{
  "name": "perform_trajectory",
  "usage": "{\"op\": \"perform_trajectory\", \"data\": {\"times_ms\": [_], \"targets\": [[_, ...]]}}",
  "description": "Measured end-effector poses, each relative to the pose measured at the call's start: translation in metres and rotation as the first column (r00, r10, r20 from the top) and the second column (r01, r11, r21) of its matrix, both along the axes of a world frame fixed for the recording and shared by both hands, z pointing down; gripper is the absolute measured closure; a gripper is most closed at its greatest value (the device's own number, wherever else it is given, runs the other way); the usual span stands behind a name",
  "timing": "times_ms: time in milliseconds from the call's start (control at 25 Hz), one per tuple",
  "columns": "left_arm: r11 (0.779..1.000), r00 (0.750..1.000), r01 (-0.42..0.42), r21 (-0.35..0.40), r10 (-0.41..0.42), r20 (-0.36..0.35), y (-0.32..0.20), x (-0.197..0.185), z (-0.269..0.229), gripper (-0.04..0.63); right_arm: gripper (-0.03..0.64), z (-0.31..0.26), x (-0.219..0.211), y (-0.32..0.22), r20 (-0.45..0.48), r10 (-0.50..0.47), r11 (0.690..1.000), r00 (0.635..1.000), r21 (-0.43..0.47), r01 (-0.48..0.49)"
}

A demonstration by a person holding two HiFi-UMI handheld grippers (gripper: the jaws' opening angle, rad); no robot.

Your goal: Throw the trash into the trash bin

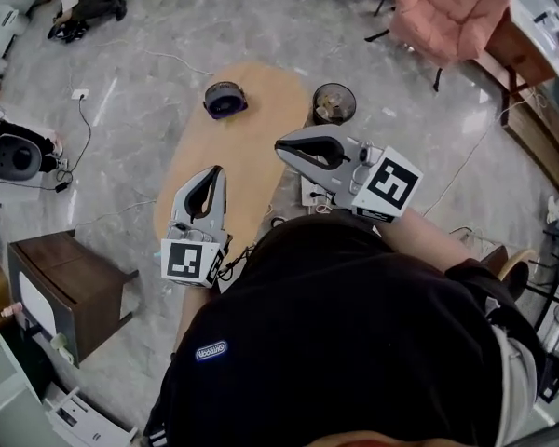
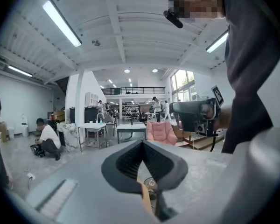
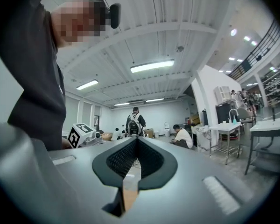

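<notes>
Looking down from the head view, we found both tools empty. The left gripper [image 1: 214, 171] and the right gripper [image 1: 281, 145] each had their jaws pressed together on nothing, above the near end of the wooden table [image 1: 261, 91]. The trash bin [image 1: 352, 101] stood on the floor just beside the table's far right edge, and pale crumpled trash [image 1: 331, 110] lay inside it. A dark round object [image 1: 225, 99] sat alone on the far part of the table; we could not tell whether it was a bowl or more rubbish.

If it was meant for the bin, we judged the chief risk to be reaching for it with jaws not yet opened. That would shove it across the top or off the edge instead of gripping it. The right gripper also hung on the bin's side, so a careless swing could tip the bin.

We read no writing. There were only the square markers on the cubes [image 1: 388, 186] and a small oval logo [image 1: 210, 350] on the person's black shirt [image 1: 354, 343], too small to read.
</notes>
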State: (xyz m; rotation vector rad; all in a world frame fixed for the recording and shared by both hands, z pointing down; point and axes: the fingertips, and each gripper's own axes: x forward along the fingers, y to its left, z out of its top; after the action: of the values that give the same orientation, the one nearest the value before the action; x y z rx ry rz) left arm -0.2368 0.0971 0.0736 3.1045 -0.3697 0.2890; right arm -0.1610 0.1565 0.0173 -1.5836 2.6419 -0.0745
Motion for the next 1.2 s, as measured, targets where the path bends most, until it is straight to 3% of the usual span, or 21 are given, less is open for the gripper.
{"op": "perform_trajectory", "data": {"times_ms": [200, 280, 560, 640, 720, 800, 840, 880, 920, 960, 1040, 1200], "targets": [[0.993, 0.994, -0.111, 0.034, 0.111, -0.022, 0.035, 0.061, -0.016, 0.594, 0.572, -0.01, 0.058, 0.036, 0.062, 0.103, 0.994, 0.993, 0.031, -0.106], [0.989, 0.989, -0.147, 0.03, 0.148, -0.028, 0.054, 0.09, -0.016, 0.594, 0.484, -0.012, 0.083, 0.051, 0.086, 0.124, 0.991, 0.989, 0.044, -0.128], [0.97, 0.972, -0.231, 0.07, 0.233, -0.02, 0.122, 0.171, -0.024, 0.594, 0.459, -0.022, 0.16, 0.111, 0.104, 0.148, 0.985, 0.984, 0.074, -0.156], [0.97, 0.972, -0.231, 0.074, 0.234, -0.027, 0.138, 0.198, -0.028, 0.594, 0.404, -0.031, 0.187, 0.127, 0.164, 0.119, 0.985, 0.979, 0.105, -0.138], [0.97, 0.972, -0.232, 0.077, 0.234, -0.024, 0.154, 0.221, -0.029, 0.594, 0.307, -0.039, 0.212, 0.142, 0.282, 0.062, 0.985, 0.957, 0.139, -0.105], [0.971, 0.973, -0.227, 0.079, 0.229, -0.016, 0.165, 0.235, -0.027, 0.594, 0.304, -0.042, 0.226, 0.152, 0.387, -0.014, 0.987, 0.922, 0.15, -0.048], [0.973, 0.975, -0.218, 0.078, 0.22, -0.012, 0.169, 0.24, -0.025, 0.594, 0.324, -0.04, 0.227, 0.155, 0.402, -0.044, 0.99, 0.915, 0.141, -0.014], [0.976, 0.978, -0.205, 0.077, 0.207, -0.009, 0.173, 0.244, -0.024, 0.594, 0.396, -0.035, 0.227, 0.157, 0.383, -0.065, 0.992, 0.921, 0.122, 0.019], [0.979, 0.982, -0.189, 0.075, 0.19, -0.007, 0.176, 0.247, -0.022, 0.594, 0.524, -0.029, 0.226, 0.159, 0.34, -0.077, 0.994, 0.937, 0.103, 0.044], [0.983, 0.985, -0.17, 0.073, 0.171, -0.006, 0.179, 0.25, -0.02, 0.594, 0.587, -0.024, 0.224, 0.16, 0.286, -0.087, 0.994, 0.954, 0.087, 0.065], [0.989, 0.991, -0.132, 0.069, 0.132, -0.007, 0.184, 0.256, -0.018, 0.594, 0.588, -0.016, 0.223, 0.163, 0.205, -0.119, 0.992, 0.972, 0.065, 0.107], [0.997, 0.999, -0.054, 0.05, 0.054, -0.008, 0.192, 0.255, -0.011, 0.594, 0.588, -0.008, 0.222, 0.159, 0.164, -0.166, 0.986, 0.972, 0.029, 0.163]]}}
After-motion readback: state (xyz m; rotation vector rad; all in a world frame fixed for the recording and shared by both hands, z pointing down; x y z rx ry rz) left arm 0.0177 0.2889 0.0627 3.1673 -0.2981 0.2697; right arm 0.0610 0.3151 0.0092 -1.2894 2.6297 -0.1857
